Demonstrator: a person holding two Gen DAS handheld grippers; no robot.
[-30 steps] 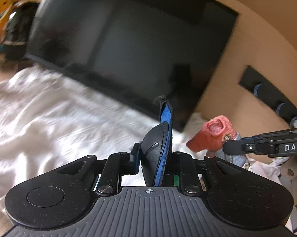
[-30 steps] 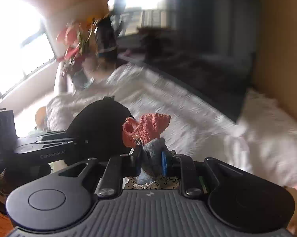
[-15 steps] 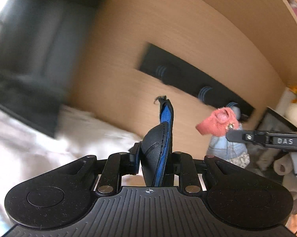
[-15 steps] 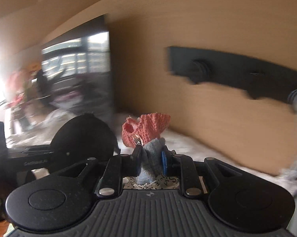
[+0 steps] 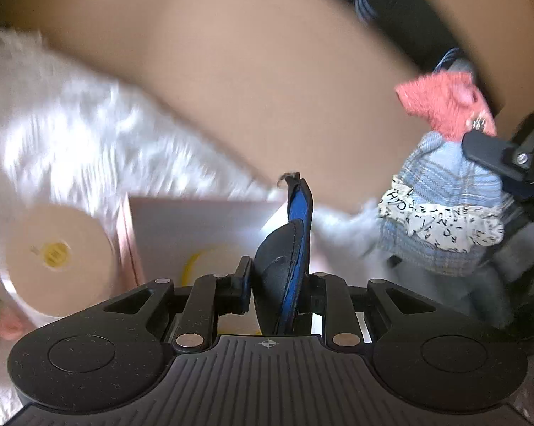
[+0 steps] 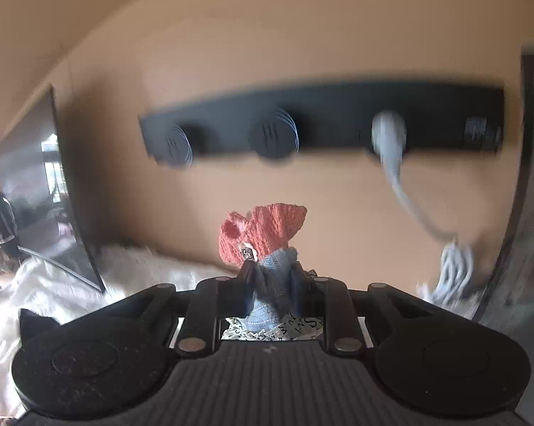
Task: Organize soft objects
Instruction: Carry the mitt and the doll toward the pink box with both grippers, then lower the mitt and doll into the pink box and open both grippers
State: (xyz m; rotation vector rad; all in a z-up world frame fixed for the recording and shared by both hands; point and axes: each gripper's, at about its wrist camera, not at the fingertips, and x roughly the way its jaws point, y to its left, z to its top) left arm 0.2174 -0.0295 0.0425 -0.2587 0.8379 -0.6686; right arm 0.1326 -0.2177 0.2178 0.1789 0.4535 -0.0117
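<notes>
- Left tool (image 5: 279,284) is clamped on a black-and-blue cap (image 5: 284,259), held above a white box (image 5: 203,220).
- Right tool (image 6: 272,284) is clamped on a blue doll with a red knit hat (image 6: 263,230), facing the hook rail (image 6: 320,120).
- Risk: the blurred, fast swing could shake the doll from the thin pinch.
- The box's contents are unclear, apart from something yellow inside.

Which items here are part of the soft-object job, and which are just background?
In play:
- black and blue cap, clamped in the left tool
- doll with coral knit hat, clamped in the right tool

Background:
- black hook rail on the wood panel
- grey cord on one hook
- white fluffy cover
- tape roll
- dark screen
</notes>
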